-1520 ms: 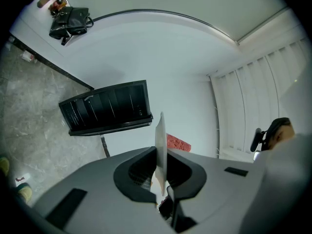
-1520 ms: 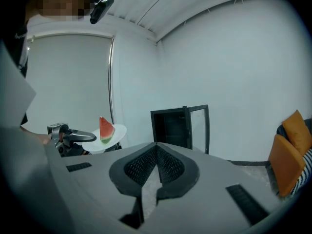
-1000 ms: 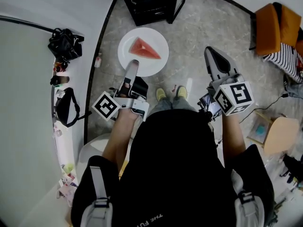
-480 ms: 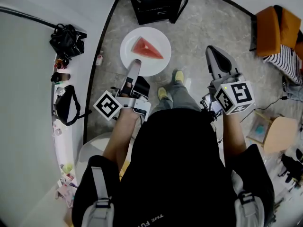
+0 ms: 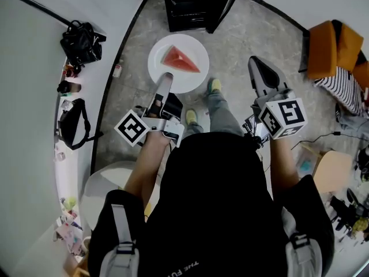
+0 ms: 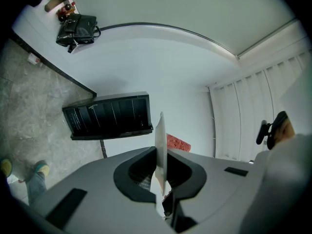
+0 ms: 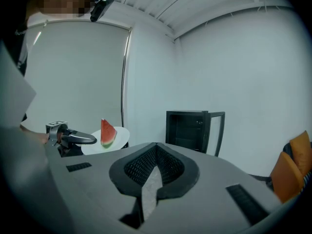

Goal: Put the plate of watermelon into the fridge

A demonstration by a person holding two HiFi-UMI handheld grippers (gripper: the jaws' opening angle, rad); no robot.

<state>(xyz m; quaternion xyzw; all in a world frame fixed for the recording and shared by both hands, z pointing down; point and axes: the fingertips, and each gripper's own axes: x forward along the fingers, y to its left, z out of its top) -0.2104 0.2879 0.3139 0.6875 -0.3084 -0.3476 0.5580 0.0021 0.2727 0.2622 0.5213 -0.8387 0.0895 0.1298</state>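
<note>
The left hand-held gripper [image 5: 165,77] is clamped tight on the near rim of the white plate [image 5: 194,75], which hangs level in the air straight ahead of its jaws. On the plate, just past the fingertips, stands a wedge of watermelon [image 5: 180,60], red flesh up and rind toward the far side. Out to the left of this hand-held gripper a black bag [image 5: 82,42] sits on a white desk [image 5: 40,97]. Beyond the plate, further along the same line, the small black fridge [image 5: 190,4] stands on the stone floor with its door swung open. Below the plate the person's shoe [image 5: 214,85] shows. The right hand-held gripper [image 5: 258,64] is held alongside, well apart from the plate, its jaws closed together on nothing. Off to its right stands an orange chair [image 5: 326,48].
</note>
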